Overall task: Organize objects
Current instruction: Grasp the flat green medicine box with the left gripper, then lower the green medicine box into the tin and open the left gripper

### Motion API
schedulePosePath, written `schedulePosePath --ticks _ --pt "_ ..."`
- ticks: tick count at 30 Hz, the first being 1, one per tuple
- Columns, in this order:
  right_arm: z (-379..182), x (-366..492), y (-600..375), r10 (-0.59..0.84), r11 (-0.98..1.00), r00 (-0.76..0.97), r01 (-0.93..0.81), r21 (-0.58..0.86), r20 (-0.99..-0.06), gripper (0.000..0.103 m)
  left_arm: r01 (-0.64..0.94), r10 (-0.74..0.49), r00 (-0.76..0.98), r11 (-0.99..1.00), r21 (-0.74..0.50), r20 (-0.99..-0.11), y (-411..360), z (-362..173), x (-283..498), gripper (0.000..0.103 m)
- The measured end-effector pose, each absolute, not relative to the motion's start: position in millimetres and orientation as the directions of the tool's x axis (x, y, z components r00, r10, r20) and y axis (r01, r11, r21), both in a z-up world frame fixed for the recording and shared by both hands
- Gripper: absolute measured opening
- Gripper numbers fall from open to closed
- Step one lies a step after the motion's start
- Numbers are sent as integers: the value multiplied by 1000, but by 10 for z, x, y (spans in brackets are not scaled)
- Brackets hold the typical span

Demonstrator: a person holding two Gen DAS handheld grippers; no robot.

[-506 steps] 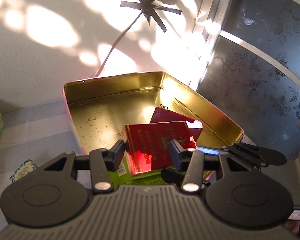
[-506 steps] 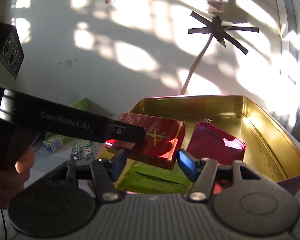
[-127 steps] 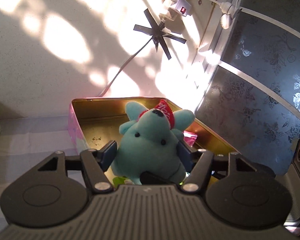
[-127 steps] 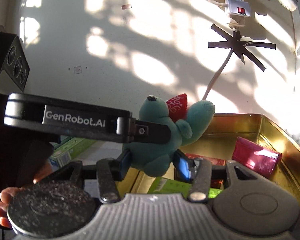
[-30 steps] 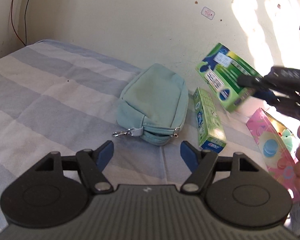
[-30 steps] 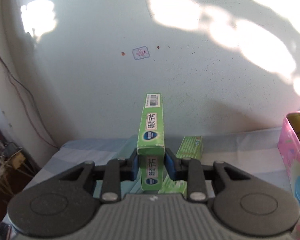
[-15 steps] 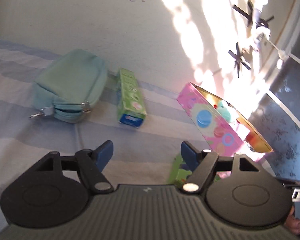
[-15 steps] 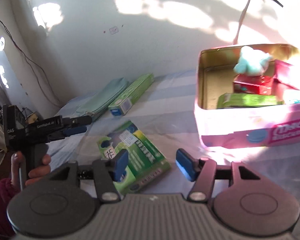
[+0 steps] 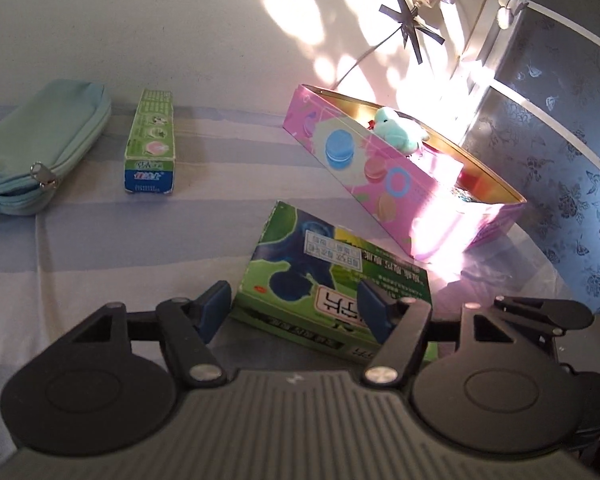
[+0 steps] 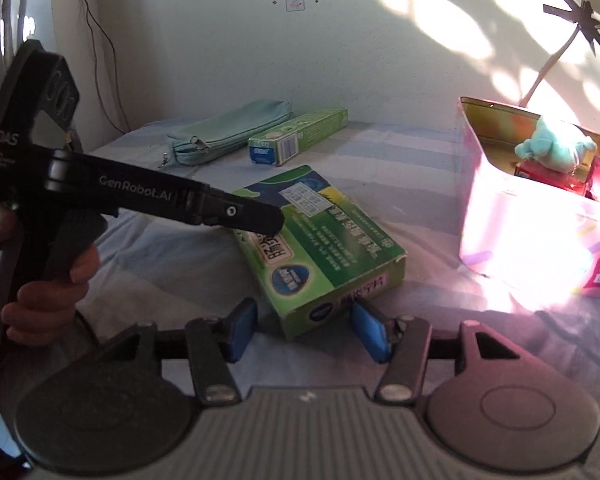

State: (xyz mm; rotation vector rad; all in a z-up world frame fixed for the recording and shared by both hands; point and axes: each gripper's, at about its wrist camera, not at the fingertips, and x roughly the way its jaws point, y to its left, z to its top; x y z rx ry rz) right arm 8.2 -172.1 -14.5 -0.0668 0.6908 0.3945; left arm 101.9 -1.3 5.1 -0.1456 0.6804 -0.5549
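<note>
A flat green box (image 9: 320, 276) (image 10: 320, 240) lies on the striped cloth beside the pink tin (image 9: 380, 176) (image 10: 520, 240). My left gripper (image 9: 296, 312) is open with its fingers on either side of the box's near end. My right gripper (image 10: 306, 332) is open, its fingers flanking another corner of the same box. The tin holds a teal plush toy (image 9: 398, 128) (image 10: 556, 148) and red items. The left gripper's finger (image 10: 240, 212) shows above the box in the right wrist view.
A slim green carton (image 9: 150, 148) (image 10: 300, 136) and a teal zip pouch (image 9: 36, 152) (image 10: 228, 130) lie near the back wall. A dark patterned panel (image 9: 560, 140) stands right of the tin. A cable (image 10: 540, 76) runs down the wall.
The right gripper let go of the green box, which now lies flat on the cloth. Both grippers have closed in on the box from either side.
</note>
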Motion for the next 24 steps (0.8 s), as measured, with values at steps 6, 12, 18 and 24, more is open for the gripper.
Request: schedulePosePath --ticks 6,12,18,24 --pt "219 -102 -1986 326 938 823 -341 54 -466 44 499 -586 657 810 -309 -474 -171 420 872 67" --pt "487 -71 -2325 260 965 889 -253 68 -378 44 557 -620 686 784 -273 -381 -608 827 1005 67" --pt "714 18 -2756 178 984 938 -167 65 -297 44 615 -659 668 750 -242 -346 -1102 1082 1182 68" --pt "766 336 -3247 92 995 963 -80 55 -253 46 642 -672 642 734 -222 -370 -1619 1113 1472 68"
